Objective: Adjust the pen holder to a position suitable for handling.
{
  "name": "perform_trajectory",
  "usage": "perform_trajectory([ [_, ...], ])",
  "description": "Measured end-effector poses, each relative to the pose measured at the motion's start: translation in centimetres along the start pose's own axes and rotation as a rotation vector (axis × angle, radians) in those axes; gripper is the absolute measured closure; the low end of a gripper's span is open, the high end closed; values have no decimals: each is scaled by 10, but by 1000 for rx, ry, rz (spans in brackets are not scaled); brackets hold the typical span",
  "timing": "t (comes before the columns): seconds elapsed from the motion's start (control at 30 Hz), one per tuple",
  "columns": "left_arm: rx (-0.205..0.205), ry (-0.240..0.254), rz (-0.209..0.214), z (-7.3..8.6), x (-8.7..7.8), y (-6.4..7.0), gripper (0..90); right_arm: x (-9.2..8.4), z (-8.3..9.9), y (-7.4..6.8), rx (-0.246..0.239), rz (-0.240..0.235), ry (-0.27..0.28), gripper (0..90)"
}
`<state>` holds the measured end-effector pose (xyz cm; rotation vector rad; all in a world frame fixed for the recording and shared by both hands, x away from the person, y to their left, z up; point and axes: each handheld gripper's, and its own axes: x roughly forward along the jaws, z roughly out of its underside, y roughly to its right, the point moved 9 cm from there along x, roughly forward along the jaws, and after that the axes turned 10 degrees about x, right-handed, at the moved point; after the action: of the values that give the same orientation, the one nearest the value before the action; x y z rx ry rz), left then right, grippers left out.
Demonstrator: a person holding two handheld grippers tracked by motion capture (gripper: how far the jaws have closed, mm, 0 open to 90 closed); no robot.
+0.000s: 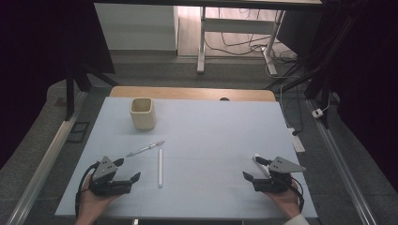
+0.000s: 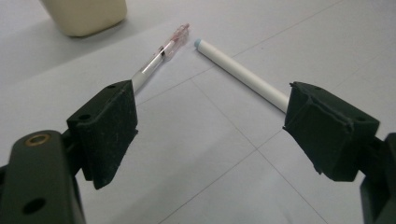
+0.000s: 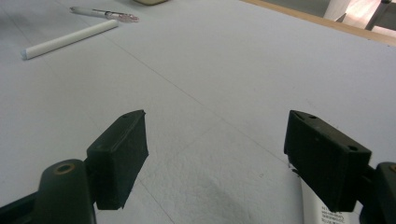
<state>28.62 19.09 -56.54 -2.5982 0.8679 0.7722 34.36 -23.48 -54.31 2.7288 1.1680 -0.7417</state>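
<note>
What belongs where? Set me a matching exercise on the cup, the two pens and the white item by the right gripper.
Things:
1. cream cup
2. clear pen
3. white pen
4. white printed item

Places:
A. lying straight, pointing away from the person, left of the middle of the mat
B. standing upright at the far left of the mat
C. at the right gripper, beside one of its jaws
D. lying slanted just beyond the left gripper

Pairs: 1-B, 2-D, 3-A, 4-C

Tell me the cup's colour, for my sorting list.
Cream cup, best in the high view.
</note>
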Motion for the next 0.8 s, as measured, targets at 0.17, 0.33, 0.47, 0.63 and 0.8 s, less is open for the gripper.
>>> perform_trajectory([
  [0.17, -4, -5, -5, -1, -2, -1, 175, -1, -1, -1, 6, -8, 8, 215],
  [0.33, -16, 4, -16, -7, -4, -4, 181, -1, -1, -1, 22, -28, 19, 215],
  [0.47, -16, -2, -17, -15, -1, -7, 185, -3, -3, -3, 45, -54, 32, 215],
  [0.63, -15, -3, 8, -24, 5, -9, 197, -2, -2, -2, 41, -42, 23, 215],
  [0.8, -17, -6, 10, -32, 8, -15, 202, -6, -5, 0, 68, -38, 43, 217],
])
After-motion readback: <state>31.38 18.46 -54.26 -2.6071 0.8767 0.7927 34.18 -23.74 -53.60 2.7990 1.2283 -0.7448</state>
